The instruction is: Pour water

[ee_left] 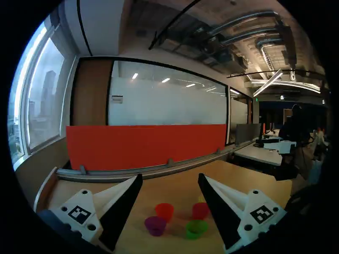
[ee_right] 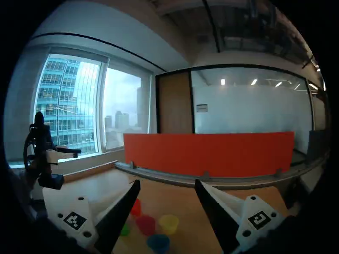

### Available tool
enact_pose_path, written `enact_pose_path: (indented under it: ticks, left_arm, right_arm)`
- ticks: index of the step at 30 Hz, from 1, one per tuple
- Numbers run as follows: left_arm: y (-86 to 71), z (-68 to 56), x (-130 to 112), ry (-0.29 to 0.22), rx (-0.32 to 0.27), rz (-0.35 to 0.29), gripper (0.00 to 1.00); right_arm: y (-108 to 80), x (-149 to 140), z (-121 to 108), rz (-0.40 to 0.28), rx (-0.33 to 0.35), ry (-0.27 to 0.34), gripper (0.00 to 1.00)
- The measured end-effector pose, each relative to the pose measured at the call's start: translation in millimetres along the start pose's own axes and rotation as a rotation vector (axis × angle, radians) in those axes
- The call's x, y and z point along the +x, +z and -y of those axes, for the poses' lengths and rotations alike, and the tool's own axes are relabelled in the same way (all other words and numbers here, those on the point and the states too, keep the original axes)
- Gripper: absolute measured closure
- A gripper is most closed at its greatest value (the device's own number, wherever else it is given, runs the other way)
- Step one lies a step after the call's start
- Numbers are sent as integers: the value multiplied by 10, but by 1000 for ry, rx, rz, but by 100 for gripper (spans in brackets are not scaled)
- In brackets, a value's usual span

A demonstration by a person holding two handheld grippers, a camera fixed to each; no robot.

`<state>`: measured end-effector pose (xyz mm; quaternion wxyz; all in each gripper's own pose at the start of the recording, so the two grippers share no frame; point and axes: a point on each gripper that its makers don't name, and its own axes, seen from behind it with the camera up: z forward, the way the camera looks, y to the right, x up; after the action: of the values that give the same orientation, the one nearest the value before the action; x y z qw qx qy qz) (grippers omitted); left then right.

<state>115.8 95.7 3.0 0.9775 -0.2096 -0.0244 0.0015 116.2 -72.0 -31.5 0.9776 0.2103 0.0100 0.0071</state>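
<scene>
Several small plastic cups stand close together on the wooden table (ee_left: 178,186). The left gripper view has a red cup (ee_left: 164,210), a purple cup (ee_left: 155,225), a pink cup (ee_left: 200,209) and a green cup (ee_left: 196,228). My left gripper (ee_left: 169,175) hangs open above and short of them, holding nothing. The right gripper view has a red cup (ee_right: 136,207), a pink cup (ee_right: 146,223), a yellow cup (ee_right: 169,223), a blue cup (ee_right: 158,242) and a green cup (ee_right: 124,230) partly hidden by the left finger. My right gripper (ee_right: 167,182) is open and holds nothing.
An orange partition (ee_left: 146,146) with a metal rail (ee_left: 169,167) runs along the table's far edge. A black clamp-like device (ee_right: 40,156) stands at the table's left side near the windows (ee_right: 68,110). More desks (ee_left: 262,152) lie off to the right.
</scene>
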Motion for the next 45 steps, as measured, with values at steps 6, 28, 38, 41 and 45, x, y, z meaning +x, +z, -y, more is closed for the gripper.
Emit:
enact_pose_path:
  ticks: [6, 28, 38, 41, 45]
  left_arm:
    - [33, -123, -34, 4, -58, 0, 3]
    - [32, -341, -402, 52, -185, 90, 2]
    - [85, -417, -865, 59, -225, 158, 2]
    - [110, -454, -1016, 65, -236, 182, 3]
    - [143, -488, -1204, 72, -253, 208, 2]
  right_arm:
    - [-2, -27, 99, 24, 58, -18, 0]
    - [-53, -373, 265, 171, 148, -153, 0]
    - [-31, -834, 253, 252, 167, -185, 0]
    - [-25, -1011, 244, 279, 170, -192, 0]
    - [-14, -1247, 212, 312, 176, -198, 0]
